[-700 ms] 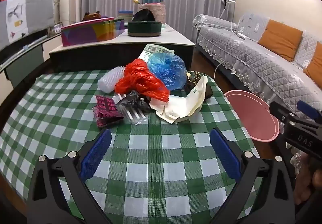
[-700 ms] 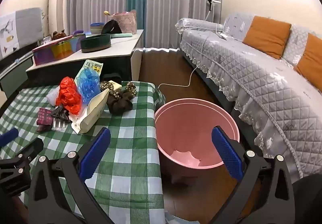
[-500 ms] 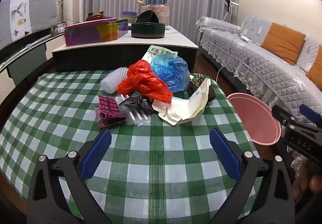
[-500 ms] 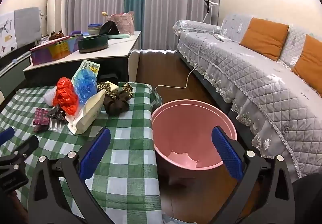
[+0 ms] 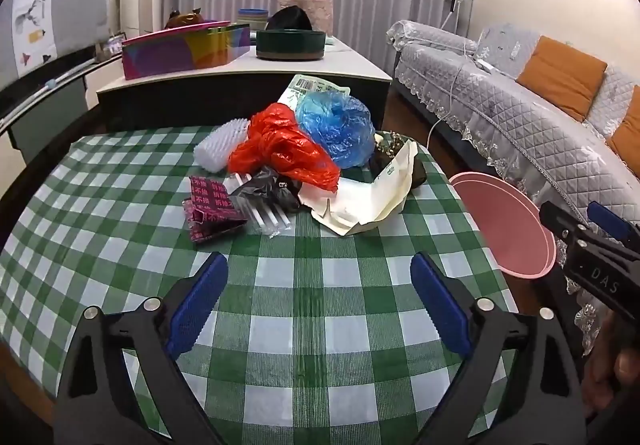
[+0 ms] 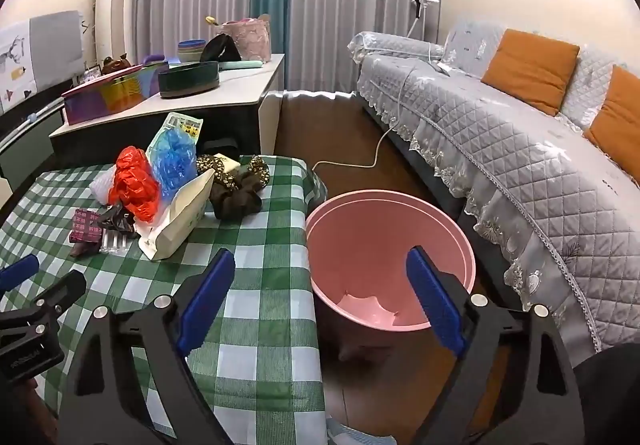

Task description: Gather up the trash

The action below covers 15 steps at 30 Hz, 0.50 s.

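Both grippers are drawn back slightly from trash pile | left gripper jaws released over table | right gripper jaws released beside pink bin

Two wrist views, shared table

Trash pile on table; bin right, beside.

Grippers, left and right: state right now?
Left gripper: open, empty, above the checked tablecloth.
Right gripper: open, empty, near the pink bin.
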Motion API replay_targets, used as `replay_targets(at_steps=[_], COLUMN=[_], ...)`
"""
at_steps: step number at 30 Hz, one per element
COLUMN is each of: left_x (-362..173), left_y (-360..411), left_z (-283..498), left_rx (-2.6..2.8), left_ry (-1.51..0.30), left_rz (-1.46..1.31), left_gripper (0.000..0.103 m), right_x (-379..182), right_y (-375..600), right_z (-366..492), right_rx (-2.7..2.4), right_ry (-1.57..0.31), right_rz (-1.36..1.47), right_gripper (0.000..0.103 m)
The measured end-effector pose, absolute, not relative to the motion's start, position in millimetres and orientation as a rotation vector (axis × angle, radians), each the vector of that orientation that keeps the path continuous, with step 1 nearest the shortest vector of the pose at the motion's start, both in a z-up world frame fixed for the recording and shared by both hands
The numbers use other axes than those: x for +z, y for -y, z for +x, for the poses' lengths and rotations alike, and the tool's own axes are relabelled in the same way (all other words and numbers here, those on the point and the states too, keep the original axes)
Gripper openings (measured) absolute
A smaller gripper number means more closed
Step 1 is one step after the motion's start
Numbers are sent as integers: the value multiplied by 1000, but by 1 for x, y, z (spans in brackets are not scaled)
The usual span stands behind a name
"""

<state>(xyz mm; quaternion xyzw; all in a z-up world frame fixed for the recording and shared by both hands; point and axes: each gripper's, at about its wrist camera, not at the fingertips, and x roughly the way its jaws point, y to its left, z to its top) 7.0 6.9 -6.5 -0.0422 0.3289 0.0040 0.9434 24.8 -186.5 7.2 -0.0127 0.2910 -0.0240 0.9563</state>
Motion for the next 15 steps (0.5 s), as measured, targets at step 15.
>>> replay_targets(at_steps=[15], left_x=[-5], left_y=[-6], left_z=[6], left_rx=[2], left_ry=[-666], left_rz=[-88], left_gripper=[90], right_x=[5], right_y=[184], right_z=[25], right_rx=[-29], right_ry=[-605], right_rz=[-27], right_gripper=[87])
